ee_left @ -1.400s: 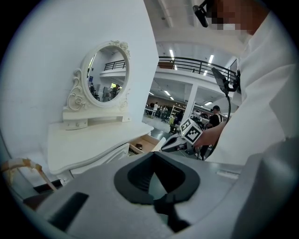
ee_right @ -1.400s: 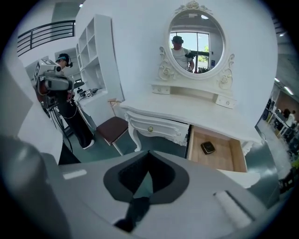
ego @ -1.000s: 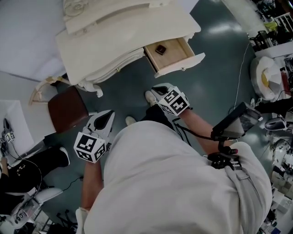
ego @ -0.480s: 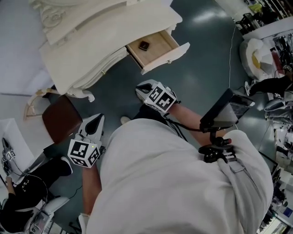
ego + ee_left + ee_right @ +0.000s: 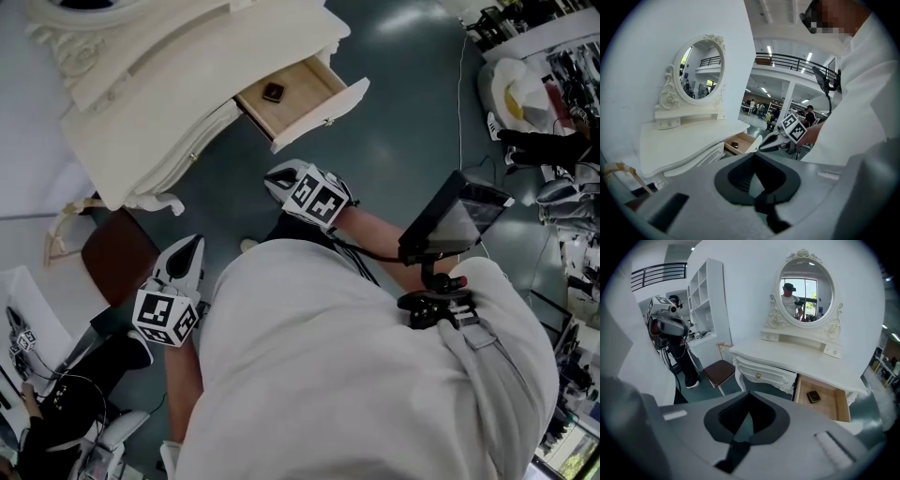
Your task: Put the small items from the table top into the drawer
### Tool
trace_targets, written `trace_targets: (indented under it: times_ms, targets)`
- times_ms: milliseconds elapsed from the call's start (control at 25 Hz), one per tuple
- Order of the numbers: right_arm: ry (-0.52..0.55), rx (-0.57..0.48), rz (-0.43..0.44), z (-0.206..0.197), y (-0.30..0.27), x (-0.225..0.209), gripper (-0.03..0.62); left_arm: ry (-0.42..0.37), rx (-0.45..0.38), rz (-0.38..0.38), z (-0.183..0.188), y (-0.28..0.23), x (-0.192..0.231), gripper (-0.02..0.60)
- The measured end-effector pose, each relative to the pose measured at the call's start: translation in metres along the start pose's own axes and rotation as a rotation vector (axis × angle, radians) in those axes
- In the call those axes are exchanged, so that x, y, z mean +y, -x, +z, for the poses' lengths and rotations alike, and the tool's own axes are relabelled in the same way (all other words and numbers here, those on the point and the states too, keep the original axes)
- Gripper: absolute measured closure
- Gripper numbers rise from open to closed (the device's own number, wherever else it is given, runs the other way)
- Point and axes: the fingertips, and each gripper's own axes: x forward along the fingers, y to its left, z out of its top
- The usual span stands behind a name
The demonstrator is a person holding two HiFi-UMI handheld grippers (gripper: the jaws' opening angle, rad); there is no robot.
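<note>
**Inspector:** Nearest things first. State of the tools?

**Assistant:** The left hand-held gripper [image 5: 192,246] has its jaws together with nothing between them. It is held low at the person's left side, over the floor [image 5: 412,141] and just beside the chair [image 5: 108,258] with the brown seat. The right hand-held gripper [image 5: 274,178] also has its jaws closed and empty. It is held in front of the person's body, pointing down and toward the drawer [image 5: 305,80], and is apart from it.

**Inspector:** Furniture beyond them?

**Assistant:** A white counter [image 5: 187,84] with carved edges stands against the wall. The chair sits in front of its left part. The drawer on its right side is pulled out, showing a light wooden floor inside.

**Inspector:** And the small item?

**Assistant:** One small dark box [image 5: 273,92] lies flat on the drawer floor, apart from the front panel and touched by neither tool.

**Inspector:** Anything farther back?

**Assistant:** An oval mirror [image 5: 806,289] in an ornate white frame stands upright at the rear of the counter. A white shelf unit [image 5: 705,301] stands to its left.
</note>
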Motion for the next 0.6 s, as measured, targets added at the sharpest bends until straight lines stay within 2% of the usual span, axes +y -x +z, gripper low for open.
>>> trace_targets:
  times_ms: [320,600]
  targets:
    - [-0.015,-0.019,-0.022,-0.008,0.013,-0.048,0.594,-0.023,0.026,-0.023,0.026,-0.044,-0.005,0.58]
    - [-0.077,0.007,-0.022,-0.022,0.027,-0.093,0.594,-0.015,0.072,-0.053,0.052,-0.09,-0.006,0.58]
